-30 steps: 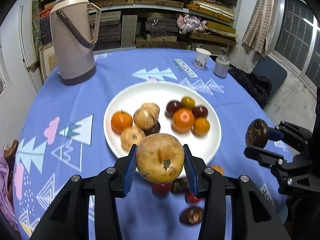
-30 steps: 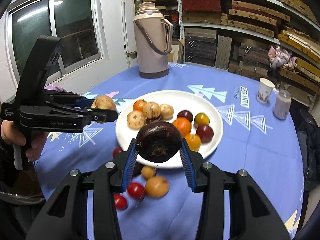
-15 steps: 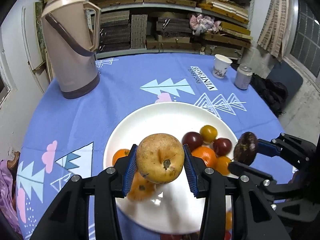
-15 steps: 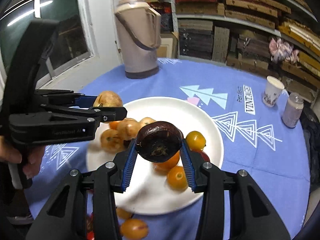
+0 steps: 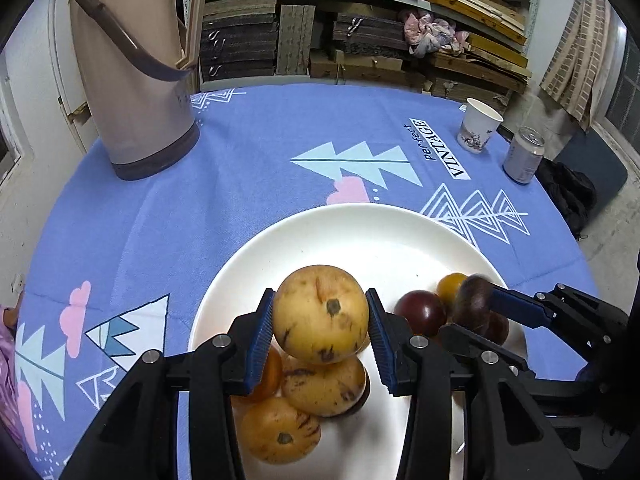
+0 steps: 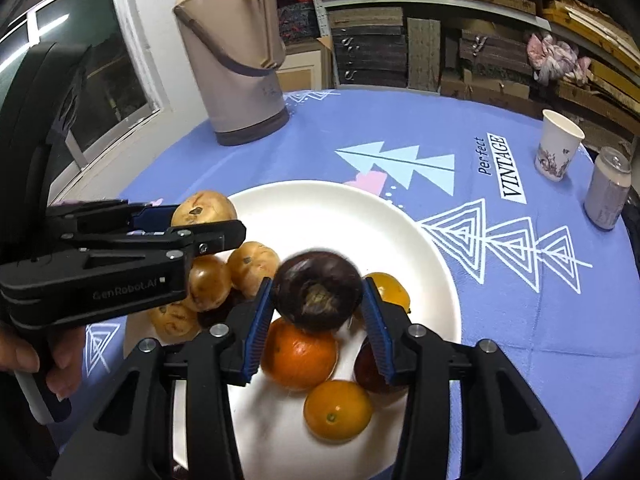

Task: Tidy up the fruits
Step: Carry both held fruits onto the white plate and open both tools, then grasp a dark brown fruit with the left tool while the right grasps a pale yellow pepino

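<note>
Over the white plate (image 5: pixel 360 236), left tool (image 5: pixel 320 334) clamps yellow fruit (image 5: pixel 320 312), right tool (image 6: pixel 318 312) dark fruit (image 6: pixel 316 290)

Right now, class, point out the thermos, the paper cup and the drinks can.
thermos (image 5: pixel 136 80), left wrist view, body below the strap.
paper cup (image 5: pixel 478 130), left wrist view, side wall.
drinks can (image 6: pixel 608 194), right wrist view, side.

Black fingers (image 5: pixel 260 344), blue ribbed pads (image 6: pixel 256 328)

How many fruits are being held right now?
2. A yellow-brown fruit is between the jaws of the left gripper; a dark purple fruit is between the jaws of the right gripper. No others seem hidden.
</note>
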{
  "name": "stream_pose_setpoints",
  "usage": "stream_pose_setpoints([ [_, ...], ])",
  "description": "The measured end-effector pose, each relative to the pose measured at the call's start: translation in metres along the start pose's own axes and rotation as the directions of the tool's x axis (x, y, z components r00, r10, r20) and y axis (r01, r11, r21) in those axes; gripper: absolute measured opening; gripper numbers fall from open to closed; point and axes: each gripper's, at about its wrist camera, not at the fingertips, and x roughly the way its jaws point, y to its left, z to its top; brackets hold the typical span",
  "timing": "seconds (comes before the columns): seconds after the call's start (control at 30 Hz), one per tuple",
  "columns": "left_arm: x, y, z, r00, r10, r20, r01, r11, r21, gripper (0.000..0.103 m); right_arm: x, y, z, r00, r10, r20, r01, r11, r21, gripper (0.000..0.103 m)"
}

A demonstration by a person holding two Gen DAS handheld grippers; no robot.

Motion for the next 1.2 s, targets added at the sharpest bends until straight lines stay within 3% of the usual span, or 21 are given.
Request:
stream_pose_setpoints([
  [0.07, 0.0, -0.001, 0.001, 1.0, 0.005, 0.01, -0.005, 1.0, 0.006, 0.046, -0.001, -0.004, 0.002, 1.0, 0.011, 0.013, -0.011, 1.0, 0.026, 0.051],
  [0.13, -0.005, -0.002, 0.001, 0.999, 0.018, 0.035, -0.018, 1.0, 0.013, 0.06, -0.008, -0.004, 0.002, 0.999, 0.013, 0.03, -0.014, 0.999, 0.03, 0.052],
  [0.53, -0.043, -0.012, -0.021, 0.997, 0.007, 0.07, -0.012, 0.998, 0.068, 0.061, -0.085, 0.007, -0.026, 0.993, 0.038, 0.114, -0.04, 0.999, 0.007, 0.06],
  [0.7, -0.065, -0.015, -0.042, 0.996, 0.01, 0.084, -0.017, 0.997, 0.079, 0.068, -0.122, 0.012, -0.052, 0.987, 0.056, 0.148, -0.06, 0.998, 0.019, 0.067],
  [0.97, -0.085, -0.009, -0.084, 0.998, 0.004, 0.069, -0.008, 0.998, 0.065, 0.068, -0.13, 0.022, -0.113, 0.997, 0.027, 0.075, -0.029, 0.999, 0.022, 0.067],
  [1.2, -0.092, -0.002, -0.117, 0.999, 0.004, 0.036, -0.006, 0.999, 0.049, 0.069, -0.12, 0.028, -0.14, 1.0, 0.013, 0.02, -0.014, 1.0, 0.025, 0.067],
])
